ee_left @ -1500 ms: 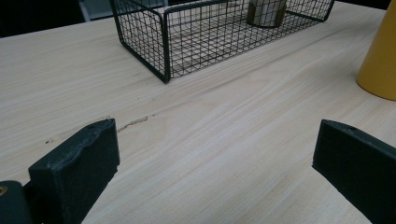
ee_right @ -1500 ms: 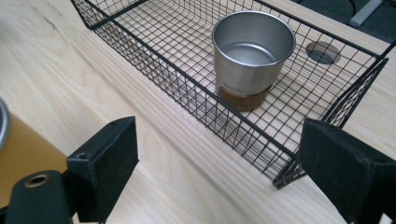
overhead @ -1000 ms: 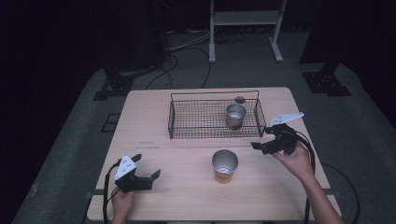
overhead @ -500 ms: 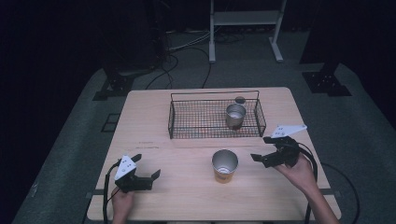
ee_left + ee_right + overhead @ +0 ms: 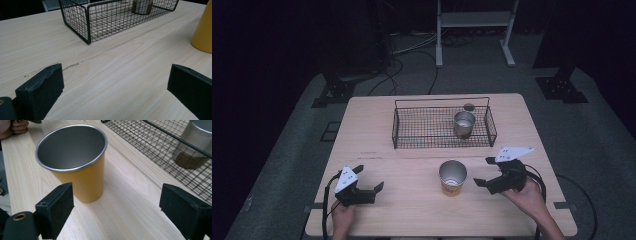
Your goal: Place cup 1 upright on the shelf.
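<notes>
A yellow cup [image 5: 452, 177] with a steel inside stands upright on the wooden table [image 5: 412, 215], in front of a black wire basket [image 5: 439, 144]. My right gripper [image 5: 483, 171] sits just right of that cup, pointing at it, and its jaws have just been opening a little with nothing between them. In the right gripper view the yellow cup [image 5: 75, 165] is ahead and left of the open gripper [image 5: 116, 212], apart from the pads. A steel cup [image 5: 464, 124] stands inside the basket. My left gripper [image 5: 370, 177] rests open near the front left of the table, with bare wood between its jaws.
The basket [image 5: 87, 22] takes up the table's middle back. A small dark round thing [image 5: 469, 106] lies behind it. Beyond the table are cables and a white stand [image 5: 472, 30] on the dark floor. A cable trails from each gripper.
My right gripper has moved towards the person's side and down beside the yellow cup. The left gripper and both cups have stayed where they were.
</notes>
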Demonstrator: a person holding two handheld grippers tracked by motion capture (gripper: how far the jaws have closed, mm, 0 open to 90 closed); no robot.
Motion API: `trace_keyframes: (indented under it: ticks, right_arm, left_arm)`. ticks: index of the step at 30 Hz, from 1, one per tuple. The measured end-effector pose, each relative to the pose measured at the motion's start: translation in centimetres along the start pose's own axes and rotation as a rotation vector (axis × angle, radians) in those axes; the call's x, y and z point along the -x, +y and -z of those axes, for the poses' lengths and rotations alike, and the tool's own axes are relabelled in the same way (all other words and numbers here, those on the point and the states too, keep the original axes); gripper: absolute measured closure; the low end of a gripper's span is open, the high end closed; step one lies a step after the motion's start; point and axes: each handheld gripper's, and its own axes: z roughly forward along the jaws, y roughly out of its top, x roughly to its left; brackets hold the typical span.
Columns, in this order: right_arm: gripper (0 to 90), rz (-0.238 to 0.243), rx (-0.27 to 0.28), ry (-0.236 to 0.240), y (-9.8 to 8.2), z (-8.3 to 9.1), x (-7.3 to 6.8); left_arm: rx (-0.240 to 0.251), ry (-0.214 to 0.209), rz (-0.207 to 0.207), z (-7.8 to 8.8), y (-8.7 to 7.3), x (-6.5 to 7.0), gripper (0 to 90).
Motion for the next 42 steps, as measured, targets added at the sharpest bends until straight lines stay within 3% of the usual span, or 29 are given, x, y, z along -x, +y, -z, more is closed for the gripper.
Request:
trace_keyframes:
  ticks: [2, 23, 34, 42]
  right_arm:
    - [10.7, 0.0, 0.007, 0.021, -0.1, -0.1, -0.4]
    - [3.5, 0.082, 0.002, 0.04, -0.4, -1.7, -4.0]
    - [2.4, 0.078, 0.01, 0.056, -0.4, -2.6, -4.7]
    - [2.0, 0.068, 0.014, 0.035, -0.2, -3.8, -5.1]
  left_arm:
    - [0.0, -0.001, -0.002, 0.0, 0.0, 0.0, 0.0]
    - [-0.002, 0.0, -0.003, 0.0, 0.0, 0.0, 0.0]
    - [0.005, -0.003, 0.004, 0.0, 0.0, -0.1, 0.0]
    - [0.006, -0.003, 0.006, 0.1, 0.0, -0.1, 0.0]
